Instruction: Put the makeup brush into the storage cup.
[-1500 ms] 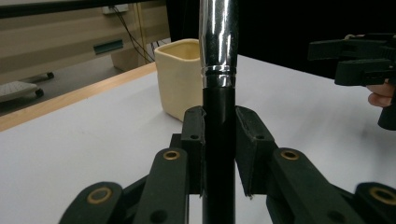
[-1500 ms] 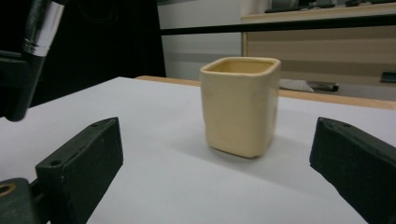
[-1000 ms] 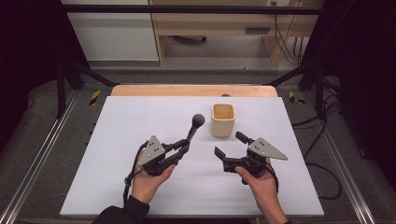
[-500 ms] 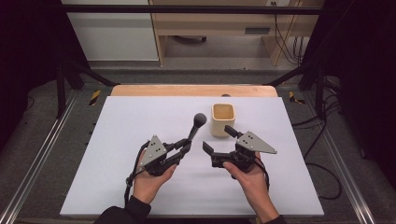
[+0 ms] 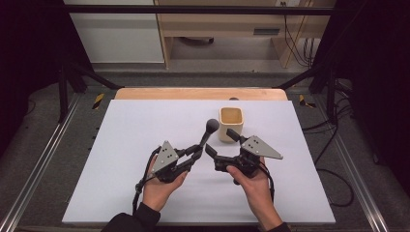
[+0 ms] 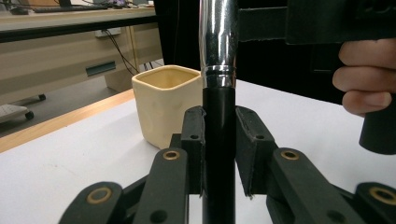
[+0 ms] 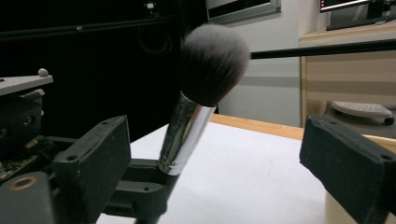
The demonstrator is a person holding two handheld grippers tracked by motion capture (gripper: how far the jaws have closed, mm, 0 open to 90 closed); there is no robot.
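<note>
Left gripper (image 5: 197,152) clamped on the black lower handle of a makeup brush with chrome ferrule and dark, rounded bristle head (image 5: 209,131); in the left gripper view both pads squeeze the handle (image 6: 218,140) squarely. Brush stands tilted, head up and toward the table's far edge, held clear of the white table top (image 5: 145,121), roughly mid-table. Grip low on the handle probably leaves the ferrule free for a second grasp.

Right gripper (image 5: 221,149) has jaws spread wide but just been closing; nothing pressed between them. In the right gripper view the ferrule (image 7: 186,135) sits between its pads, nearer one, apparently touching neither. Judgement: a hand-over is being set up.

Cream square ceramic cup (image 5: 230,123) stands upright just beyond the brush, toward the far edge, mouth open: likely destination.
</note>
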